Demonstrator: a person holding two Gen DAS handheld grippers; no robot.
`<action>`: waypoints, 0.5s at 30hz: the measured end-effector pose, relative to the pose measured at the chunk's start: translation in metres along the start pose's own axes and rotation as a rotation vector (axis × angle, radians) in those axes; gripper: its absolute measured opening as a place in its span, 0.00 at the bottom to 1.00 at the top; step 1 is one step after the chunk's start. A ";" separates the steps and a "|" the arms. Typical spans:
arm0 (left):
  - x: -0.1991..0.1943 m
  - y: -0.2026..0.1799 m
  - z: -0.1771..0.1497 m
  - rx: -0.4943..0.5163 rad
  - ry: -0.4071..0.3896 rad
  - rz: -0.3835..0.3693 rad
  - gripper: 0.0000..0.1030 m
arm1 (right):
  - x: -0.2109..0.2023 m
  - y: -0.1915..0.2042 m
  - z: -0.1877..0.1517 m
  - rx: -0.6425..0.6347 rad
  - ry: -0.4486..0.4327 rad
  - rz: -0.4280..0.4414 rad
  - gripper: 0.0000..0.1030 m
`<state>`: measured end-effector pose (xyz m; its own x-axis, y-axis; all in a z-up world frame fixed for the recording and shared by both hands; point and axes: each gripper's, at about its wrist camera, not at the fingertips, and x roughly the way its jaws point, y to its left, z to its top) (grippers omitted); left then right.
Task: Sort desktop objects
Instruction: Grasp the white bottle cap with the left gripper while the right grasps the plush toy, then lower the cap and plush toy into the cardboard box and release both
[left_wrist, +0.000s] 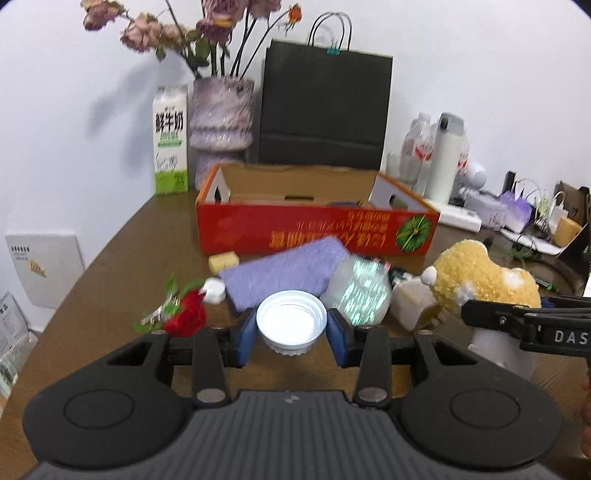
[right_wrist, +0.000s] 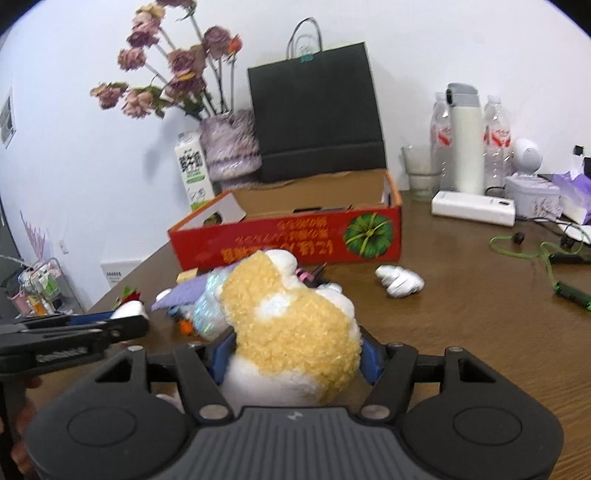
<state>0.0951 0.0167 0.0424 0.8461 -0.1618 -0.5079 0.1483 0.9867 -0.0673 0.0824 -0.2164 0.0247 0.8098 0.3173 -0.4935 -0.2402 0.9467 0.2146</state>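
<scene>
1. Red cardboard box stands open-topped towards the back edge of the tabletop, in front of the black paper bag. Only a small dark item shows over its rim in the left wrist view; how full it is cannot be told.
2. Left hand-held gripper has its blue pads closed against both sides of a white plastic cap, open side up, held clear of the tabletop and short of the box.
3. Right hand-held gripper is closed part-way on a yellow-and-white plush toy; the pads press into its body. It also sits in front of the box, not yet over it.
4. Judgement: both pick-ups are made; neither item is delivered. The step in hand is the carry to the box.
5. Items left loose in front of the box: a purple cloth, a shiny iridescent pouch, a red artificial flower, a small yellow block, and a white crumpled object further to the right in the right wrist view.
6. Judgement: sorting is at an early-to-middle stage, with several pieces outstanding.
7. Milk carton, vase and bottles along the back edge appear to be fixtures, not sorting stock.
</scene>
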 end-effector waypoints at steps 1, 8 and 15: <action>-0.002 -0.001 0.004 0.004 -0.009 -0.002 0.40 | 0.000 -0.003 0.003 0.004 -0.002 0.003 0.62; 0.004 0.001 0.043 0.012 -0.026 -0.037 0.40 | 0.009 -0.012 0.037 -0.038 -0.021 0.000 0.62; 0.036 -0.005 0.105 -0.004 -0.105 -0.059 0.40 | 0.038 -0.018 0.100 -0.032 -0.121 -0.012 0.63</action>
<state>0.1788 0.0039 0.1144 0.8849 -0.2203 -0.4104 0.1975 0.9754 -0.0978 0.1713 -0.2270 0.0867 0.8709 0.2986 -0.3902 -0.2453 0.9523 0.1815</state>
